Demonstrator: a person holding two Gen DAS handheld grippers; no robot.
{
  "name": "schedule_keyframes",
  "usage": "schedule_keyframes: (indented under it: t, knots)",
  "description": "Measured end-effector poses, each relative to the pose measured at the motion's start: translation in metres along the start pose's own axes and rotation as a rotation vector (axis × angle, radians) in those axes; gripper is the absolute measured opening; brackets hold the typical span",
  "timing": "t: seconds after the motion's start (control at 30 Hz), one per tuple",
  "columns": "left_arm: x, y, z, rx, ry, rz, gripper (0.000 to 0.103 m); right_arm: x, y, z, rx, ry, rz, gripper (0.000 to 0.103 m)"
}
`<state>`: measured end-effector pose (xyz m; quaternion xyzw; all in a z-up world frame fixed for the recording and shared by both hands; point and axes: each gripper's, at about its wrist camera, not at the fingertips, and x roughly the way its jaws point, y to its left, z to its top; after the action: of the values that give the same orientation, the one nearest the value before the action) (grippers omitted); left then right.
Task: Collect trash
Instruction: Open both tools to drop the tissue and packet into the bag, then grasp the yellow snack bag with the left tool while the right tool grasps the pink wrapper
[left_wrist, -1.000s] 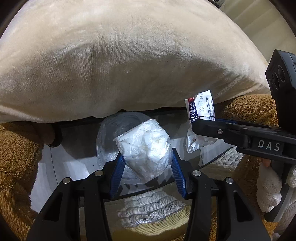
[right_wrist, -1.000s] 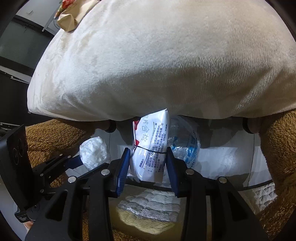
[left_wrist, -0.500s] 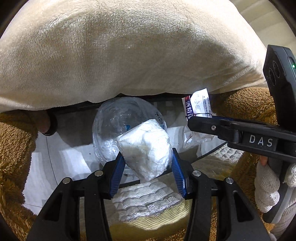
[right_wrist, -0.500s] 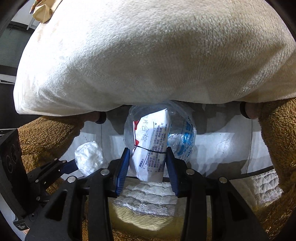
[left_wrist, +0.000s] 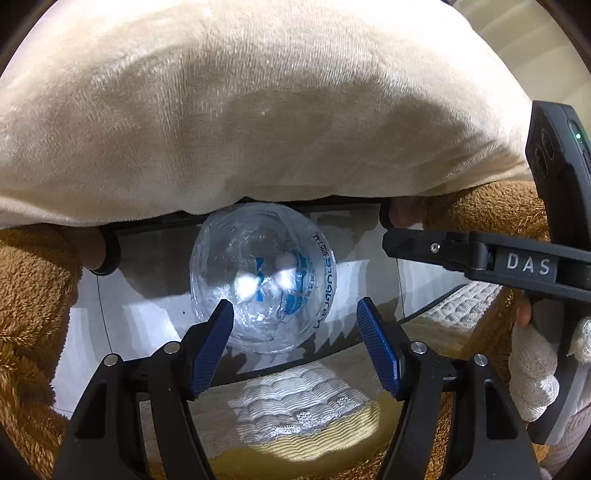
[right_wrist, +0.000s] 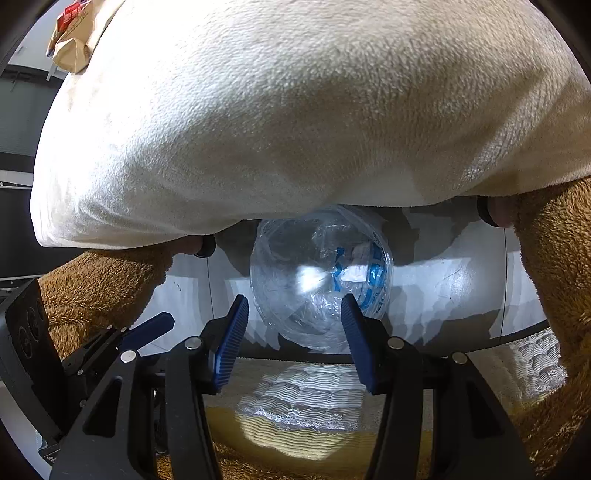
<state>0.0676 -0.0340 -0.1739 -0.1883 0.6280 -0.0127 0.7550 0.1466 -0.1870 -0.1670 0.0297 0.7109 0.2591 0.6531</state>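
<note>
A clear plastic bin bag with blue print (left_wrist: 262, 277) lines a round bin below me; it also shows in the right wrist view (right_wrist: 321, 277). Two white pieces of trash lie blurred at its bottom (left_wrist: 247, 284). My left gripper (left_wrist: 295, 325) is open and empty just above the bag's mouth. My right gripper (right_wrist: 295, 317) is open and empty too, over the same bag. The right gripper reaches in from the right edge of the left wrist view (left_wrist: 436, 251). The left gripper's blue fingertips (right_wrist: 151, 328) show at the lower left of the right wrist view.
A large cream plush cushion (left_wrist: 258, 110) hangs over the bin's far side. Brown fleece (left_wrist: 33, 314) lies on both sides. A white floor or panel (right_wrist: 461, 291) surrounds the bin. A brown paper package (right_wrist: 70, 48) sits on the cushion at far upper left.
Both grippers have opened. The crumpled white tissue has left my left gripper and the white printed packet my right; both have dropped into the bag.
</note>
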Motion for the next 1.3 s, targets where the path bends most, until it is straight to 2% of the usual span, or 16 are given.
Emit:
schedule_keyframes:
  t: [0.33,0.57,0.73,0.9,1.13,1.2,1.23,1.3]
  knots:
    - [-0.018,0.001,-0.002,0.008,-0.071,-0.046,0.068,-0.017,0.006,-0.004,-0.05,-0.065,0.023,0.053]
    - [-0.049,0.0,-0.009,0.041,-0.194,-0.088,0.068,-0.053,0.011,-0.017,-0.14,-0.197,0.104,0.053]
    - [-0.079,-0.002,-0.011,0.075,-0.329,-0.074,0.068,-0.085,0.012,-0.023,-0.198,-0.329,0.162,0.053]
    - [-0.103,0.007,-0.004,0.062,-0.419,-0.074,0.068,-0.124,0.019,-0.031,-0.276,-0.528,0.08,0.056]
    - [-0.139,0.019,0.015,0.064,-0.522,-0.053,0.068,-0.154,0.028,-0.012,-0.359,-0.629,0.033,0.057]
    - [-0.148,0.021,0.02,0.065,-0.55,-0.052,0.068,-0.16,0.031,-0.002,-0.371,-0.641,0.034,0.06]
    - [-0.154,0.024,0.025,0.066,-0.561,-0.053,0.07,-0.162,0.033,0.003,-0.378,-0.644,0.034,0.062]
    - [-0.164,0.029,0.036,0.057,-0.585,-0.048,0.081,-0.165,0.037,0.015,-0.394,-0.645,0.016,0.063]
